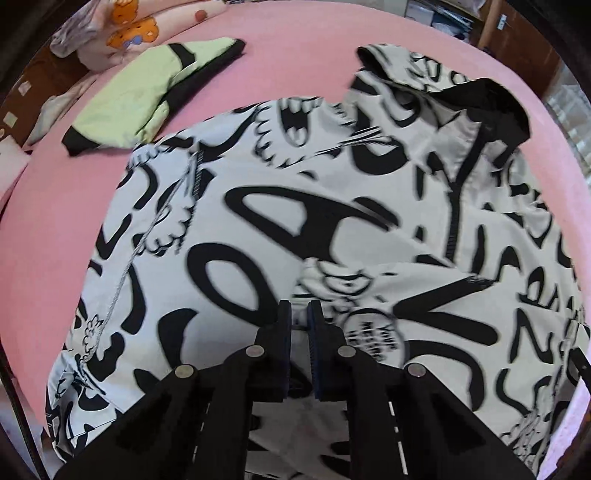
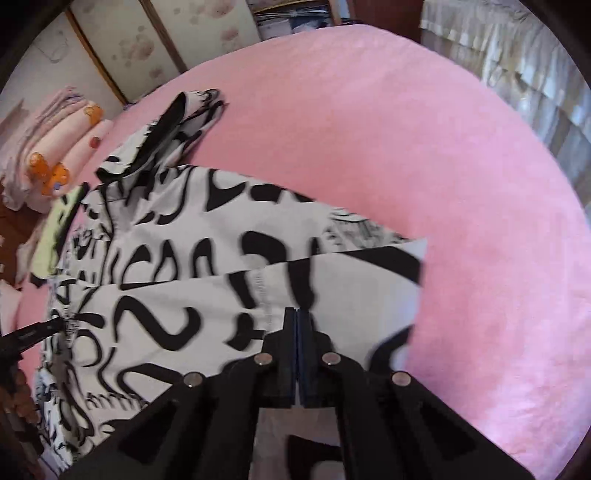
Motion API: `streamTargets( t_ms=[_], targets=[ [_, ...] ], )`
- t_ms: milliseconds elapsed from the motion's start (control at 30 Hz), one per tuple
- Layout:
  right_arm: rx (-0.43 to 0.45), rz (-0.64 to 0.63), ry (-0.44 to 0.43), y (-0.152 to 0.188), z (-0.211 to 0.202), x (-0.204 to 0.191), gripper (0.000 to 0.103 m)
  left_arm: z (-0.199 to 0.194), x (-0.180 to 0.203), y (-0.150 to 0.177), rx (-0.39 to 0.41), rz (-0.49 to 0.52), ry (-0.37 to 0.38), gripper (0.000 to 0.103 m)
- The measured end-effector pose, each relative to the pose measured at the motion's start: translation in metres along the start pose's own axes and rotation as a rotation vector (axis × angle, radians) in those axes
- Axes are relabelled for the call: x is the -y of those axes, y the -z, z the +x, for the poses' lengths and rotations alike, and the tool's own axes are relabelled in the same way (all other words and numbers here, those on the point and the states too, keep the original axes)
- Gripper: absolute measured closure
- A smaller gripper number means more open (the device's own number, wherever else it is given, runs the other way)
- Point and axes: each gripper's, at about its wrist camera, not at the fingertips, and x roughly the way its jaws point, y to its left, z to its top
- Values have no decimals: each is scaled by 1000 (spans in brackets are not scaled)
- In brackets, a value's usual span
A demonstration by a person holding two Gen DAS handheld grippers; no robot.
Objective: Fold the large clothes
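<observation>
A large white hooded jacket with a black graffiti print lies spread on the pink bed, its black-lined hood at the far right. My left gripper is down on its near part, jaws a narrow slit apart and shut on a bunch of the fabric. In the right wrist view the same jacket shows a folded panel. My right gripper has its jaws pressed together on that panel beside a seam, pinching the thin cloth. Motion blur smears the print in both views.
A folded green and black garment lies on the bed beyond the jacket's left side. Pink bedding with orange prints is piled at the far left. Bare pink sheet spreads to the right, with curtains behind.
</observation>
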Motion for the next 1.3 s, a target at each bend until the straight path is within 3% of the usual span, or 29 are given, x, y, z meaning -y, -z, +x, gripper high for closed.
streamTargets(
  t_ms=[67,133,300,467,667,733,867,1000,1300],
  targets=[
    [-7,46,5,2,0,16,103,-2,-9,0,-2,-8,-3,95],
    [-6,87,-1,4,-4,28,103,-11,-13,3,18,-14,50,95],
    [-2,90,-60,11,-27,21,103,-43,7,19,33,32,247,95],
    [-27,63,-208,28,-40,-21,103,-68,55,45,-2,128,409,94],
    [-108,-57,-325,57,-36,-77,103,-68,110,77,-135,216,577,94],
    [-146,-82,-334,68,-33,-88,103,-62,125,86,-170,254,564,94],
    [-192,-98,-303,87,-23,-95,103,-44,139,97,-193,311,420,94],
    [-237,-74,-210,90,-9,-86,103,-36,127,95,-186,250,352,94],
    [-197,45,-43,90,-27,-30,103,-37,74,86,-140,148,222,94]
  ],
)
